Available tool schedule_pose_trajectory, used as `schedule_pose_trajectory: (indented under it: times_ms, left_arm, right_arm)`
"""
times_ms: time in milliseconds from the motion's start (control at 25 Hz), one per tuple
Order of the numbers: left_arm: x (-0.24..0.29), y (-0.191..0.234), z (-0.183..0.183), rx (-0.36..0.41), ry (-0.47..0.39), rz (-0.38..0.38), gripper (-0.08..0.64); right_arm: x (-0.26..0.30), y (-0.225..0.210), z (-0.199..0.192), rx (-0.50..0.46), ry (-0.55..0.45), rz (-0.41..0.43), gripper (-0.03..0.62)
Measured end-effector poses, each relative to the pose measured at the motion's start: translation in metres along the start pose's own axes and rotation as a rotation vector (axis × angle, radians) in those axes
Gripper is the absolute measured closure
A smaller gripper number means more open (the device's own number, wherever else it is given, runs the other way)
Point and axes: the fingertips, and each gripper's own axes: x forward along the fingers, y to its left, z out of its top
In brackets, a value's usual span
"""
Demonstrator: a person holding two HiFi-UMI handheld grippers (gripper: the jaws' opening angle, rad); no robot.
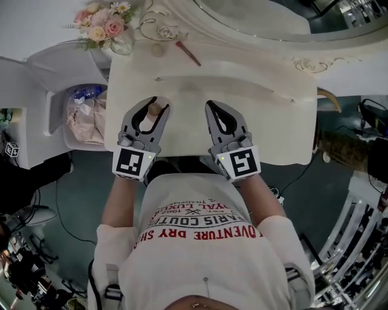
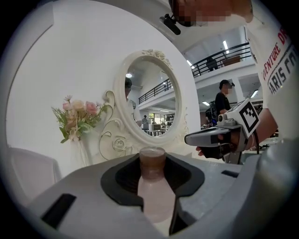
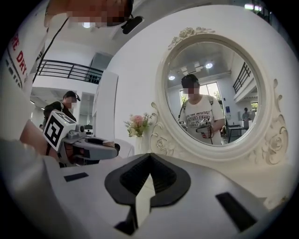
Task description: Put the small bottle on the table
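Observation:
My left gripper is shut on the small bottle, a pale pink one with a brown cap. It hovers over the front left part of the white vanity table. In the left gripper view the bottle stands upright between the jaws, cap just past the left gripper's tips. Whether its base touches the table is hidden. My right gripper is over the table beside it, shut and empty; in the right gripper view the right gripper's tips meet.
An oval mirror rises at the table's back. A pink flower bouquet stands at the back left, with a reddish stick near it. A bin with bags sits left of the table. Cables lie on the floor.

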Motion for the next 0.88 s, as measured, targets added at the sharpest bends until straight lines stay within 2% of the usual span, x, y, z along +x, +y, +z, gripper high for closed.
schedule_pose_trajectory:
  times_ms: [360, 640, 880]
  left_arm:
    - [0.053, 0.003, -0.069, -0.041, 0.137, 0.049, 0.42]
    - [0.073, 0.012, -0.102, -0.047, 0.167, 0.072, 0.42]
    - [0.081, 0.015, -0.124, -0.063, 0.191, 0.059, 0.42]
  right_arm:
    - [0.028, -0.029, -0.043, 0.049, 0.051, 0.074, 0.594]
    - [0.045, -0.039, -0.068, 0.067, 0.069, 0.093, 0.594]
    - [0.054, -0.043, -0.085, 0.063, 0.103, 0.088, 0.594]
